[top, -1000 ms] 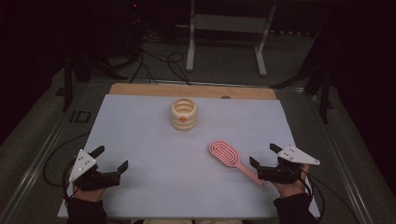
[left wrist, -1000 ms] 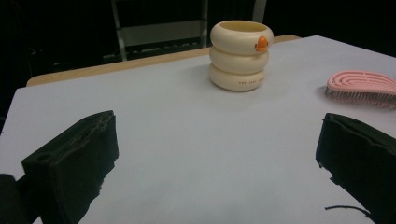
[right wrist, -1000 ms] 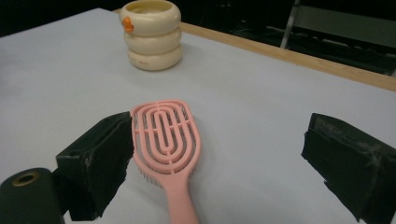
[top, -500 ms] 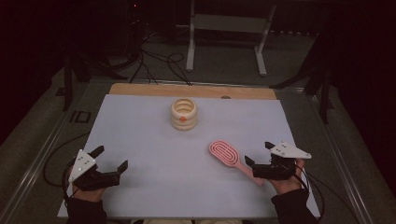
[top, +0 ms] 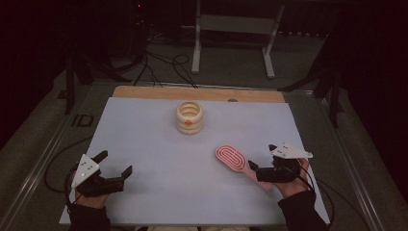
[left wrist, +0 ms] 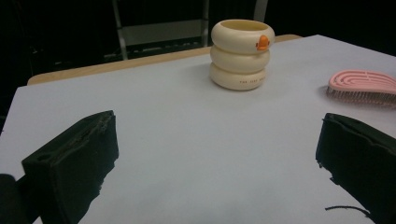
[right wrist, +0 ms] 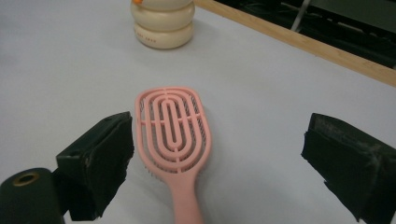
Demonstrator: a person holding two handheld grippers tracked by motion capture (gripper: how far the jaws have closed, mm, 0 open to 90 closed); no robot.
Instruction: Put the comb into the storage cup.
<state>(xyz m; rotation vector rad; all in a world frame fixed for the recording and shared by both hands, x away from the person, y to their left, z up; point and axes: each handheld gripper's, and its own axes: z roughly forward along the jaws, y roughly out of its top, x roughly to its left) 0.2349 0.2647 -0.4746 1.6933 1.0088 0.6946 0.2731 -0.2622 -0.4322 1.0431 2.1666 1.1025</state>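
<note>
While my right hand-held gripper [top: 263, 169] hangs with its jaws spread wide on either side of the pink hairbrush [right wrist: 173, 135], the brush lies bristles down on the white tabletop [top: 159, 159], handle toward me. It looks light, stiff plastic (probably slick), so I judge the narrow handle the place to pinch. My left hand-held gripper [top: 115, 166] sits open and empty, well apart from the cream ringed cup [top: 189, 117].

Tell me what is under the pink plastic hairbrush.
The pink plastic hairbrush lies bristles down on the pale lavender table mat. Mat shows through its slots; the patch under its handle is covered.
</note>
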